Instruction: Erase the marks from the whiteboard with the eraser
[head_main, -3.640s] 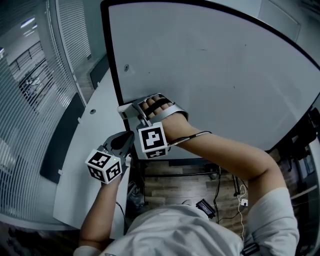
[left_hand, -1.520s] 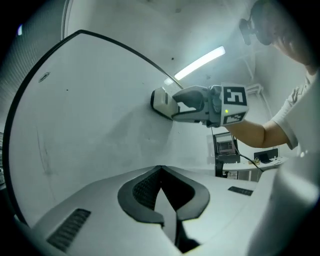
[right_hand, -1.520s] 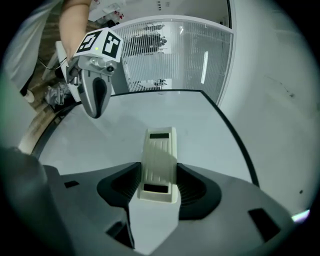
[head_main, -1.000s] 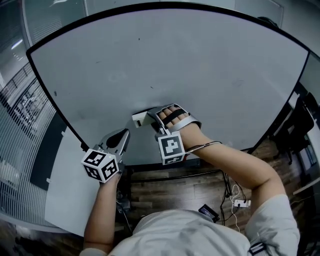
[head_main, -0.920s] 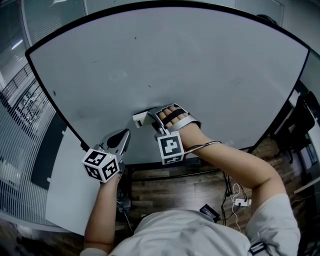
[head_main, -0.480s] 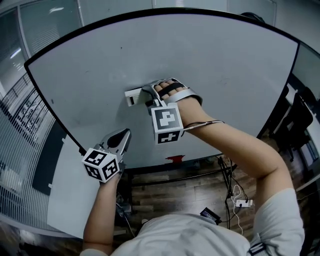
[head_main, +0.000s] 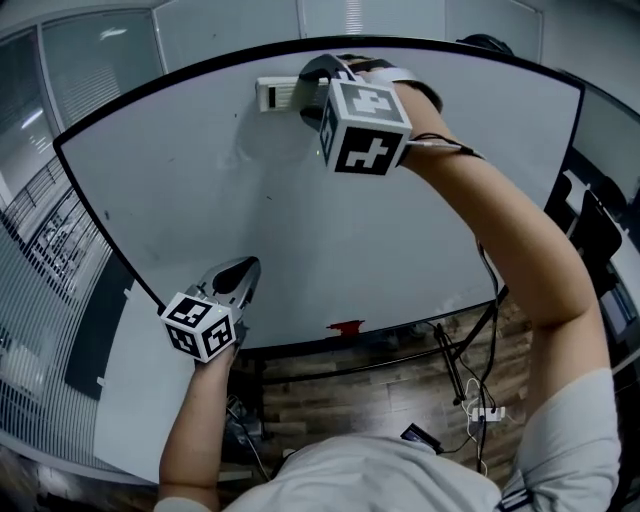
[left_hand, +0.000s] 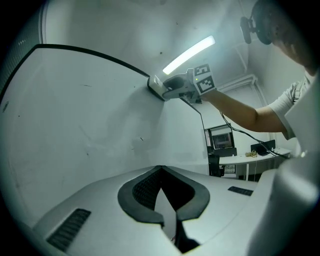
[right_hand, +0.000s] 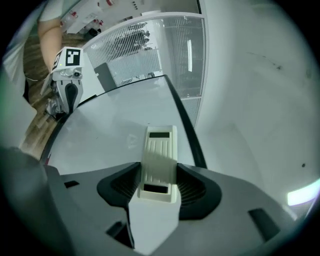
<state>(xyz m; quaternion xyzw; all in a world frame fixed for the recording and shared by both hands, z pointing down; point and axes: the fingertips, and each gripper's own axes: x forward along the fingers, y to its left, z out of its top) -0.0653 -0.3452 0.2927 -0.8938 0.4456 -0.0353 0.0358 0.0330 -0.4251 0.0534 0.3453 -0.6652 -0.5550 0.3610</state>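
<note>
Right hand-held gripper (right_hand: 159, 186) pinches the white eraser (right_hand: 160, 150), pressed flat on the whiteboard (head_main: 300, 220) near its upper edge; left hand-held gripper (left_hand: 161, 175) hangs lower, jaws together.

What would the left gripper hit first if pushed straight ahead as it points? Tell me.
The whiteboard. The left gripper, jaws shut and empty, points at its surface, with nothing in between; how far off is hard to judge. The eraser sits well above that line.
</note>
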